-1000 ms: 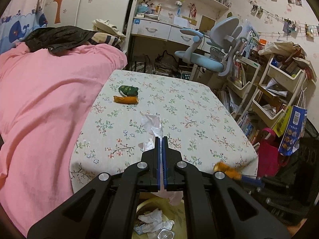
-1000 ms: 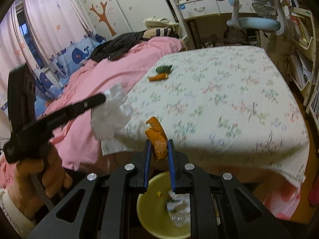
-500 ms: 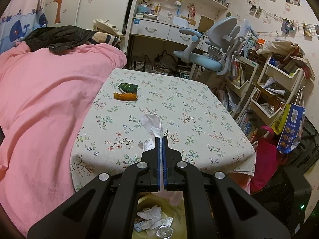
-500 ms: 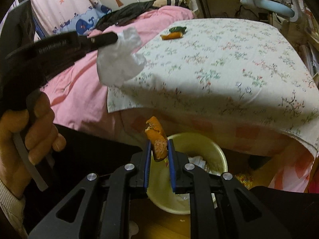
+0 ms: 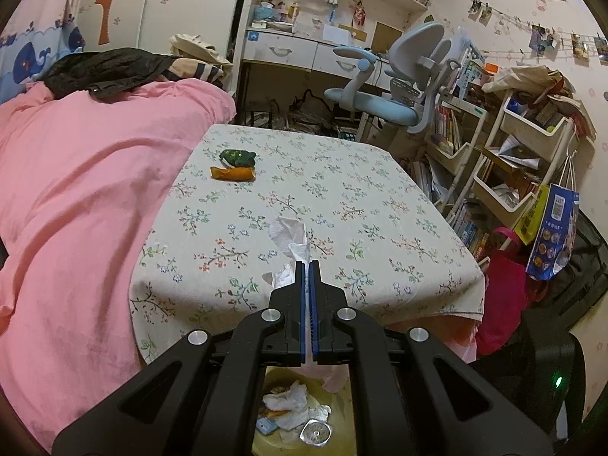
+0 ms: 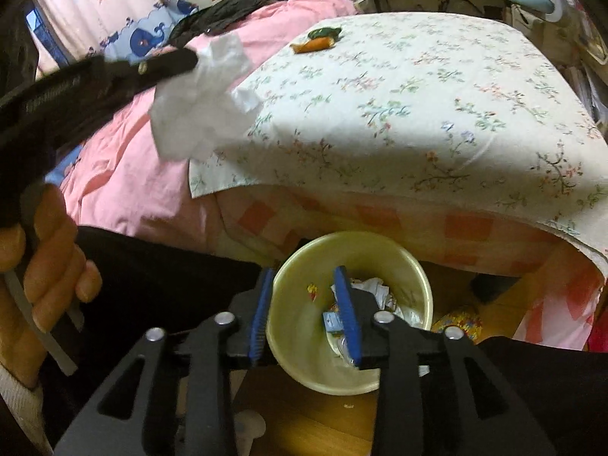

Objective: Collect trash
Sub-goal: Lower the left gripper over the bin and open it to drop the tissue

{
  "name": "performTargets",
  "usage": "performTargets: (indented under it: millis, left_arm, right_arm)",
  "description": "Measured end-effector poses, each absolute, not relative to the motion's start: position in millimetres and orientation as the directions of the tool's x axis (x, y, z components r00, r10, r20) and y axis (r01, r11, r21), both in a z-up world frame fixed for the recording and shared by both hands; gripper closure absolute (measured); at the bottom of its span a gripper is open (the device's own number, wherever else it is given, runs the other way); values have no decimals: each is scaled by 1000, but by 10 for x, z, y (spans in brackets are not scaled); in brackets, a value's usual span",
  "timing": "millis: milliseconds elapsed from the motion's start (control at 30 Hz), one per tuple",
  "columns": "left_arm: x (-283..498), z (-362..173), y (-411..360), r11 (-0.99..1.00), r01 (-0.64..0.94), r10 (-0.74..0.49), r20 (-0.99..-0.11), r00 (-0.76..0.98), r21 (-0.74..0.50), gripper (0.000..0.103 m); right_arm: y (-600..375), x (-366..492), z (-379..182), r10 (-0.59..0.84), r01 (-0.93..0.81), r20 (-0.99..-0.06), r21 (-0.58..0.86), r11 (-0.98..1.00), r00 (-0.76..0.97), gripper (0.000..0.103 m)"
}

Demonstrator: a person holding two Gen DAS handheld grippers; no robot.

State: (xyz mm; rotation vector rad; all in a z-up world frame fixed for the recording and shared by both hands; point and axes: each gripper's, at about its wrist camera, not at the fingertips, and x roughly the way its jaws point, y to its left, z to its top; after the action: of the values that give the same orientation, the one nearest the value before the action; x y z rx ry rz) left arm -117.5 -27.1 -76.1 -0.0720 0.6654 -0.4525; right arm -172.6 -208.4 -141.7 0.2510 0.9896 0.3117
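Observation:
My left gripper is shut on a crumpled white tissue and holds it above the table's near edge; the tissue also shows in the right wrist view. My right gripper is open and empty, right above the yellow trash bin on the floor. The bin also shows in the left wrist view, holding tissues and wrappers. An orange wrapper and a green wrapper lie at the far left of the floral table.
A pink bed cover runs along the table's left side. A blue chair, shelves and hanging bags crowd the right. The checked cloth hangs behind the bin.
My right gripper dropped down over the bin, opened and let go of the orange peel it held. The left gripper kept hold of the tissue.

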Motion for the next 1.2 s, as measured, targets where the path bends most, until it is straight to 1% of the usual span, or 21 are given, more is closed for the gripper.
performTargets:
  millis: [133, 200, 333, 400, 567, 600, 633, 667, 733, 767, 833, 967, 1033, 1200]
  left_arm:
    - [-1205, -807, -267, 891, 388, -447, -591, 671, -235, 101]
    - [-1221, -839, -262, 887, 389, -456, -597, 660, -248, 101]
    - [-1261, -916, -278, 879, 397, -471, -618, 630, -264, 101]
    - [-1291, -967, -310, 875, 405, -474, -636, 609, -264, 101]
    - [-1355, -1105, -390, 866, 423, -479, -689, 545, -268, 99]
    - [-1362, -1148, -421, 865, 427, -474, -708, 524, -263, 95]
    - [-1372, -1171, -429, 867, 427, -467, -715, 521, -256, 88]
    - [-1385, -1184, -437, 872, 424, -457, -718, 525, -245, 85]
    - [-1408, -1169, -443, 880, 420, -440, -713, 546, -222, 73]
    - [-1419, -1155, -442, 883, 418, -434, -708, 557, -213, 70]
    - [-1442, -1125, -413, 896, 399, -414, -692, 591, -195, 59]
    - [-1451, -1081, -360, 913, 368, -383, -675, 631, -175, 55]
    - [-1460, -1048, -350, 922, 354, -363, -663, 655, -155, 50]
    - [-1492, -987, -347, 934, 338, -329, -636, 698, -112, 43]
  right_arm:
    - [-2169, -1742, -1340, 358, -117, -751, 356, 927, 555, 59]
    - [-2215, -1756, -1281, 349, -106, -730, 358, 928, 587, 52]
    - [-2294, -1780, -1171, 326, -84, -686, 362, 929, 651, 46]
    - [-2351, -1802, -1112, 300, -64, -664, 356, 932, 685, 41]
    - [-2443, -1803, -1067, 268, -22, -633, 368, 930, 726, 39]
    - [-2459, -1800, -1063, 263, -15, -630, 371, 929, 731, 38]
    - [-2477, -1799, -1059, 260, -11, -628, 372, 928, 734, 38]
    - [-2487, -1788, -1051, 257, -6, -625, 374, 928, 737, 37]
    - [-2495, -1786, -1045, 250, 1, -620, 374, 927, 743, 36]
    - [-2503, -1805, -1043, 248, 2, -618, 374, 927, 746, 35]
    - [-2513, -1825, -1037, 243, 6, -616, 374, 928, 749, 34]
    - [-2504, -1831, -1028, 235, 13, -613, 371, 928, 754, 34]
    - [-2506, -1833, -1026, 230, 16, -611, 368, 930, 757, 32]
    - [-2509, -1831, -1011, 214, 23, -607, 358, 933, 766, 28]
